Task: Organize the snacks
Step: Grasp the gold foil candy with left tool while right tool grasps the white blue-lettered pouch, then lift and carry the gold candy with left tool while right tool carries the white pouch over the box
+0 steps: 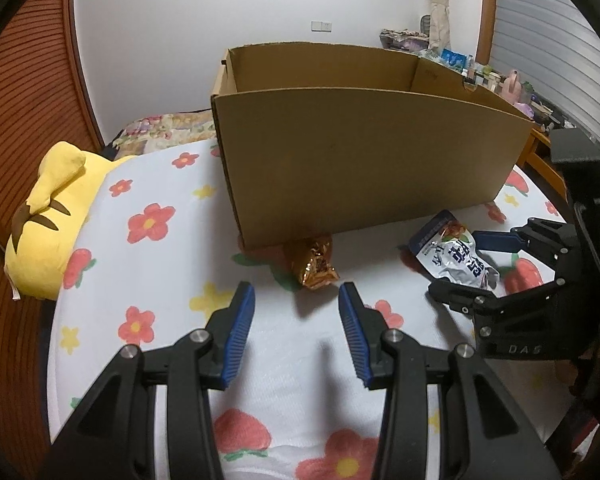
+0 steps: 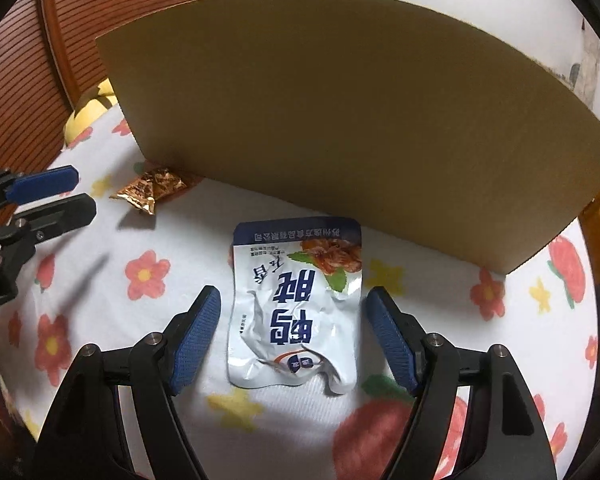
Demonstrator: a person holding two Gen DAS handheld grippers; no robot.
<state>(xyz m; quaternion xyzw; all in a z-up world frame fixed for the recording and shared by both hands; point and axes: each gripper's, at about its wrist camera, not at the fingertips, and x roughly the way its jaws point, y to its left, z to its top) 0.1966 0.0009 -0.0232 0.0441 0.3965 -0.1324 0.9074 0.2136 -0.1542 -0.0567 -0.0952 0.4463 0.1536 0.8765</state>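
Note:
A white and blue snack pouch [image 2: 296, 308] lies flat on the flowered sheet. My right gripper [image 2: 293, 296] stands open astride it, and neither pad touches it. In the left wrist view the same pouch [image 1: 456, 258] shows between the right gripper's [image 1: 454, 264] fingers. A small gold foil packet [image 1: 314, 260] rests against the foot of an open brown cardboard box [image 1: 360, 160]. My left gripper [image 1: 297, 300] is open just short of the packet, with nothing between its pads. From the right wrist, the left gripper [image 2: 85, 191] sits left of the gold packet [image 2: 152, 190], in front of the box [image 2: 340, 120].
A yellow plush toy [image 1: 48, 220] lies at the left of the bed, partly under the white flowered sheet [image 1: 160, 280]. Wooden slatted panels [image 1: 28, 100] rise on the left. A cluttered shelf [image 1: 500, 76] stands behind the box at the right.

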